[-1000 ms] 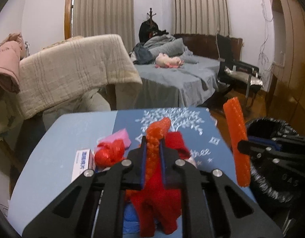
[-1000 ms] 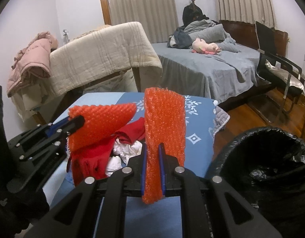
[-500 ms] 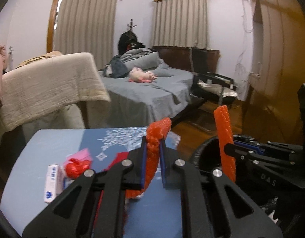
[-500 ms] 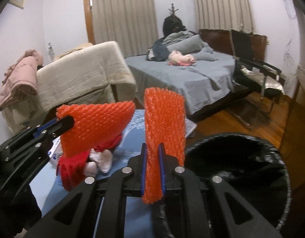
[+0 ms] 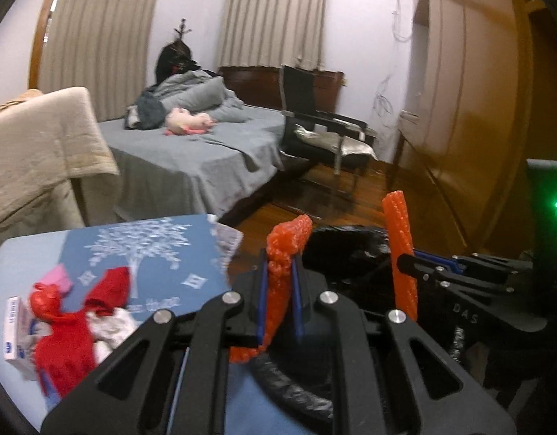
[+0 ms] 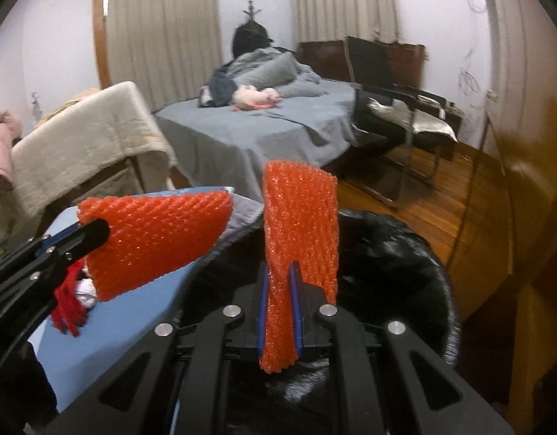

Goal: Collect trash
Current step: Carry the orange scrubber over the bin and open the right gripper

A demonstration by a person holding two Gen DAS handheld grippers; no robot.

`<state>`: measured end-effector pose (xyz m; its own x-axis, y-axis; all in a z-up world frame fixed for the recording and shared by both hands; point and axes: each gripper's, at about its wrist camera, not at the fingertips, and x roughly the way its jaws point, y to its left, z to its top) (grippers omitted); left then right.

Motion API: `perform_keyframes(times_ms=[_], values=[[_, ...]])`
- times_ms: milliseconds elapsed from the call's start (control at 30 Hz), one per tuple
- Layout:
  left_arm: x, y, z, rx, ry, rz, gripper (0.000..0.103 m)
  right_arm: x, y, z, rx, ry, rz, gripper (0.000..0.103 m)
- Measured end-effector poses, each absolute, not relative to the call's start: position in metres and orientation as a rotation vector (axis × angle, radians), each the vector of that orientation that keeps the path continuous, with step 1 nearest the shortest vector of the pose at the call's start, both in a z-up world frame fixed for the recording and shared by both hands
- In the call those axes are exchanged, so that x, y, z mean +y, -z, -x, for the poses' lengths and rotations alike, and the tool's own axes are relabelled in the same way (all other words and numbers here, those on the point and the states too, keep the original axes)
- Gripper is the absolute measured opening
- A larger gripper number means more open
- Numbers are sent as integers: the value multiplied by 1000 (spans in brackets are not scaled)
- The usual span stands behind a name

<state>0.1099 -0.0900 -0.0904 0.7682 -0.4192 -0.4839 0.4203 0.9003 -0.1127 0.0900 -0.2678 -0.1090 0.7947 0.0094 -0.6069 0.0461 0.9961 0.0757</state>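
My left gripper is shut on an orange foam net sleeve and holds it over the near rim of the black-lined trash bin. My right gripper is shut on a second orange foam net sleeve, held upright above the bin's opening. Each gripper shows in the other's view: the right one at right, the left one at left with its sleeve. Red wrappers, white tissue and a small box lie on the blue table.
The bin stands on the wooden floor just right of the table's edge. A bed with grey covers, a black chair and a draped rack stand behind. A wooden wardrobe lines the right side.
Both grippers have swung right from over the table to over the trash bin, each still holding its orange sleeve. The trash pile on the table now lies to the left.
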Motion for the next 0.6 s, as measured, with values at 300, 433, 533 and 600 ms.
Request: perform_keyframes(times_ms=[300, 433, 533, 600], values=[[-127, 114, -122, 595, 566, -10, 25, -311, 123, -83, 673, 125, -109, 15], [-113, 115, -124, 602, 551, -2, 44, -322, 126, -83, 679, 150, -131, 34], [-103, 112, -120, 583, 506, -9, 58, -320, 125, -81, 669, 157, -131, 57], [-89, 111, -118, 566, 458, -19, 70, -316, 123, -80, 651, 163, -124, 79]])
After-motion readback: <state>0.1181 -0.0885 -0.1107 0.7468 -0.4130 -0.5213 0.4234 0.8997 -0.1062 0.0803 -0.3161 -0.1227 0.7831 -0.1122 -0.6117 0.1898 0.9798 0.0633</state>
